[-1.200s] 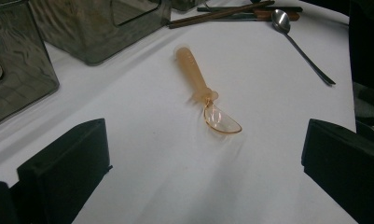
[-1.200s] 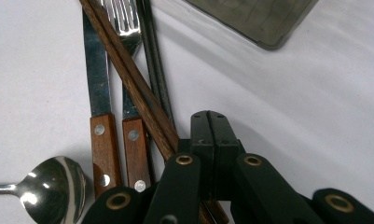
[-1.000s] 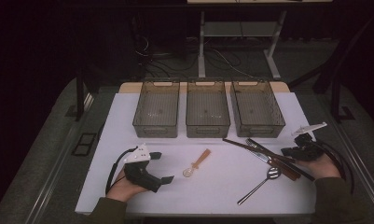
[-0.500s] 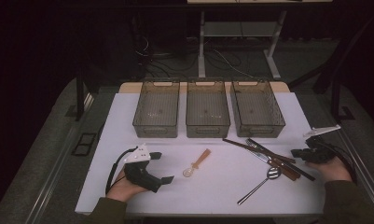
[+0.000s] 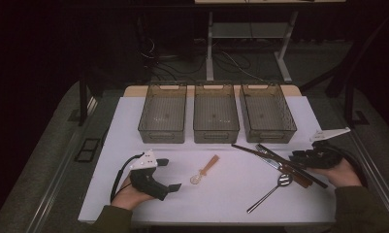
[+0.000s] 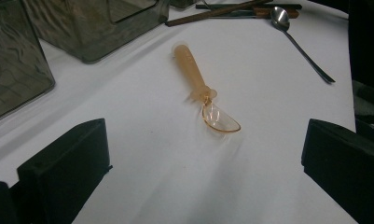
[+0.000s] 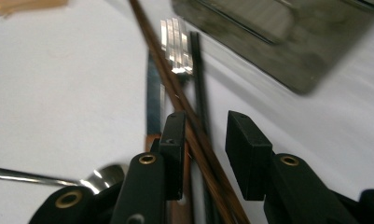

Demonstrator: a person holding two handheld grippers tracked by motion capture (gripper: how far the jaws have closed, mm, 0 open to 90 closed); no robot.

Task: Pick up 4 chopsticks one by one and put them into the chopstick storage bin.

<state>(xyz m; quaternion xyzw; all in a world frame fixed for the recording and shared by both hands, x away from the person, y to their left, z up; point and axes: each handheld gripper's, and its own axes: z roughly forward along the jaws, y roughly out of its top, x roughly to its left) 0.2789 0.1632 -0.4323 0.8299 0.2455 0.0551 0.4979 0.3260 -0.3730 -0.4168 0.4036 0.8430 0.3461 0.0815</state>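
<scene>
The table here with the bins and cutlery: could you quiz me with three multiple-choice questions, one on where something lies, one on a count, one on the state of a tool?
1. Where does the orange spoon lie?
A. in the middle bin
B. on the white table top, in front of the bins
C. between the jaws of the right gripper

2. How many grey bins stand in the row?
A. two
B. three
C. four

3. How do the jaws of the left gripper stand?
A. open, gripping nothing
B. shut on the metal spoon
C. shut on a chopstick

Answers:
1 B, it lies flat on the bare top near the middle.
2 B, three stand side by side at the far edge.
3 A, the left gripper view shows both jaws wide apart over the table top.
</scene>
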